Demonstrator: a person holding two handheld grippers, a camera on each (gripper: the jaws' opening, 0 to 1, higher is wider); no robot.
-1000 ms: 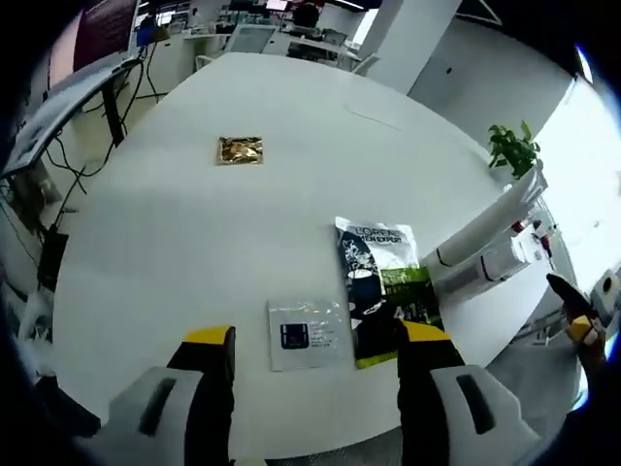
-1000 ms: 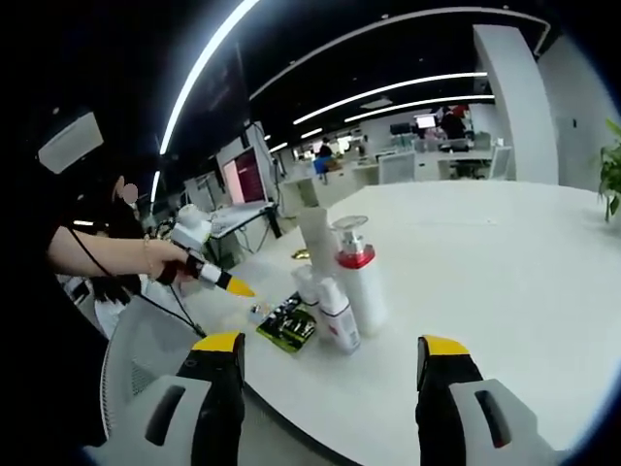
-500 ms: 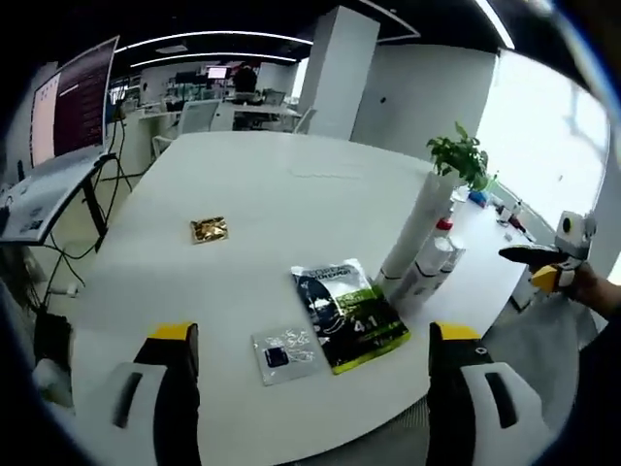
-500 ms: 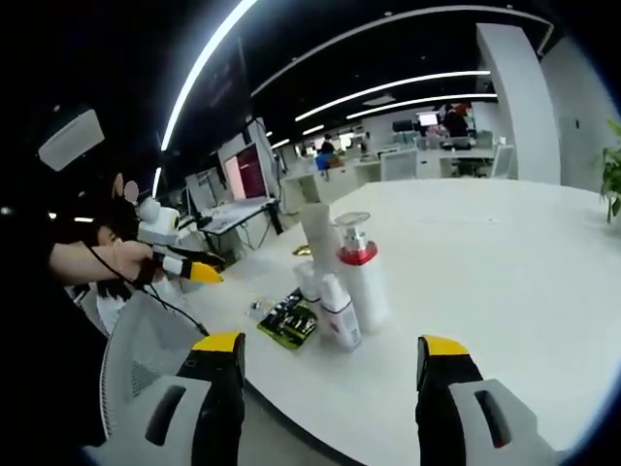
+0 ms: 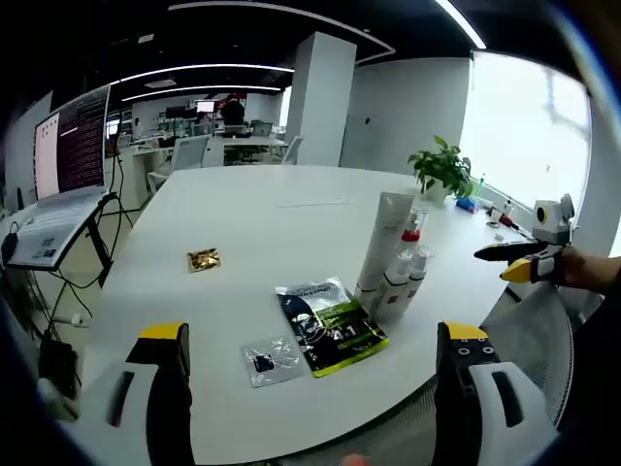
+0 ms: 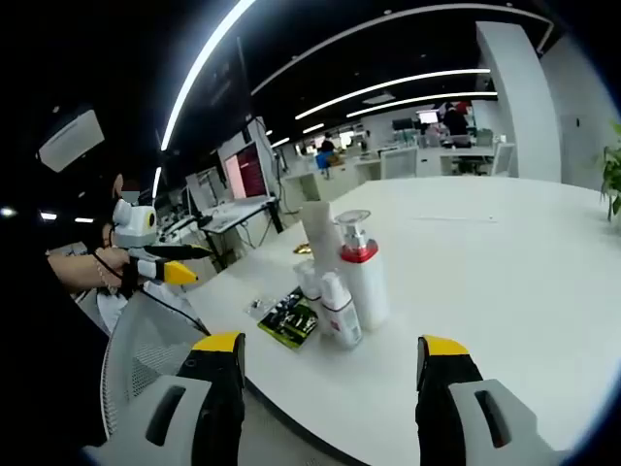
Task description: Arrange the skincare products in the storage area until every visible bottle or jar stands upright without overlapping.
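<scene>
Several skincare products stand upright in a tight cluster on the white table (image 5: 243,214): a tall white tube (image 5: 382,241), a pump bottle with a red collar (image 5: 411,237) and two small white bottles (image 5: 397,280). In the right gripper view the same tube (image 6: 318,238), pump bottle (image 6: 360,277) and small bottles (image 6: 336,311) are at centre. A dark and green sachet pack (image 5: 331,313) lies flat beside them. My left gripper (image 5: 313,335) is open and empty, back from the table edge. My right gripper (image 6: 332,344) is open and empty too, short of the table.
A small clear sachet (image 5: 269,358) and a gold sachet (image 5: 204,259) lie on the table. A potted plant (image 5: 444,167) stands at the far edge. A mesh chair (image 6: 144,342) sits by the near edge. A hand holds the other gripper (image 6: 155,269) off the table. A laptop (image 5: 44,228) sits on a side desk.
The left gripper has pulled back and away from the table, so the sachets and bottles look smaller. In the right gripper view it has drifted left. The products have not moved.
</scene>
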